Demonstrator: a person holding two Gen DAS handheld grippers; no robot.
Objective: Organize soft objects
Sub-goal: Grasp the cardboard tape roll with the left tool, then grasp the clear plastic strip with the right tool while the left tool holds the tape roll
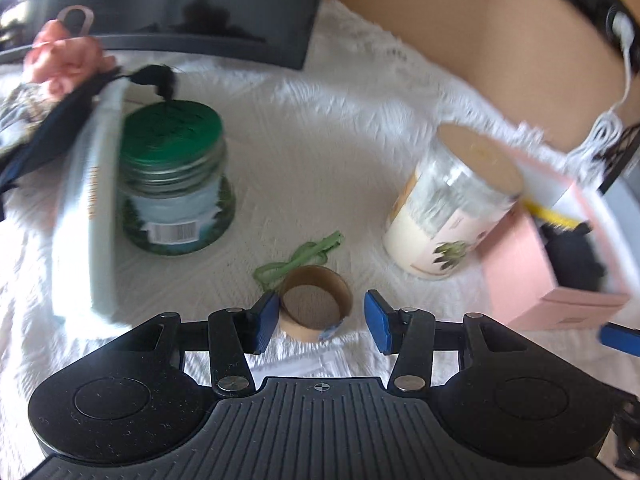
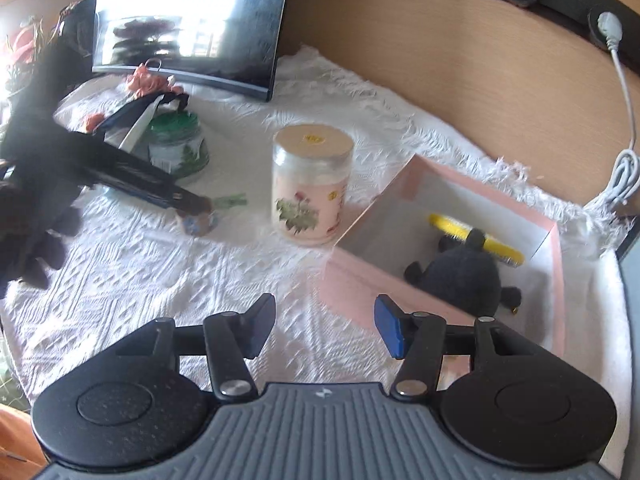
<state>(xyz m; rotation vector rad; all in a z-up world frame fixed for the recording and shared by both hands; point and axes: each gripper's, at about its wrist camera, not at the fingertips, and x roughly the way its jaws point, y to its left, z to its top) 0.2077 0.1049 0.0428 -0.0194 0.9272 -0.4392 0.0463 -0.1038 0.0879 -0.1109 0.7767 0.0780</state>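
Observation:
My left gripper (image 1: 320, 320) is open, its blue pads on either side of a cardboard tape roll (image 1: 316, 302) lying on the white cloth; the left pad is close to the roll. A green ribbon (image 1: 298, 262) lies just behind the roll. In the right wrist view the left gripper (image 2: 188, 204) reaches over the roll (image 2: 200, 222). My right gripper (image 2: 324, 328) is open and empty above the cloth, left of the pink box (image 2: 554, 280). The box holds a dark plush toy (image 2: 464, 280) and a yellow brush (image 2: 476, 240).
A green-lidded jar (image 1: 176, 184) and a floral candle jar (image 2: 310, 184) stand on the cloth. A white book (image 1: 92, 216) leans on the green jar, with pink fabric flowers (image 1: 64, 60) behind. A dark monitor (image 2: 192, 20), a wooden wall and a white cable (image 2: 624, 120) lie beyond.

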